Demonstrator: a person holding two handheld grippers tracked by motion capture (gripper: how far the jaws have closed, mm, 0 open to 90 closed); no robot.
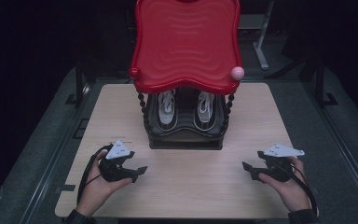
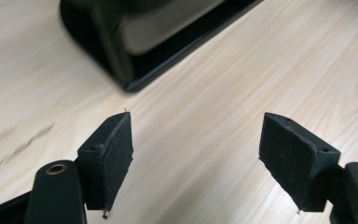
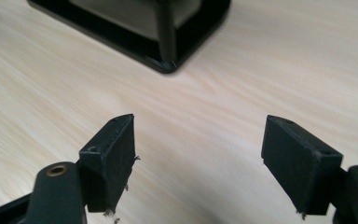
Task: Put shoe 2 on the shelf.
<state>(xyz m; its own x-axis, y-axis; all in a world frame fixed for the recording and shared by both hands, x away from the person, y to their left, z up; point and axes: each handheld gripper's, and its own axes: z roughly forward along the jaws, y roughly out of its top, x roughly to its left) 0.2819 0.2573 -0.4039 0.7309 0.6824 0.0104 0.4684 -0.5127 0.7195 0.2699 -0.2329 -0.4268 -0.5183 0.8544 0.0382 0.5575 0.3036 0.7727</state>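
Two hand-held claws hovered low over a pale wood tabletop (image 1: 121, 102), the left claw (image 1: 139, 173) and right claw (image 1: 248, 170) both with jaws standing wide apart and gripping nothing, bare wood showing between the pads in each gripper view. Ahead of and between them stood a two-tier shoe rack (image 1: 185, 140), its black base corner just beyond the left claw (image 2: 196, 154) and likewise just beyond the right claw (image 3: 198, 154). A pair of dark sneakers with white laces (image 1: 186, 109) sat side by side on the lower shelf, toes pointing toward the claws and their long axes running away from the person. Above them a glossy red tray (image 1: 186, 42) with a pink ball finial (image 1: 237, 73) formed the top tier. The shoes appeared light and soft-sided, likely to flex under a pinch; the firmer heel collar or toe rim looked the safest hold. The rack seemed stiff plastic, probably smooth and slippery.
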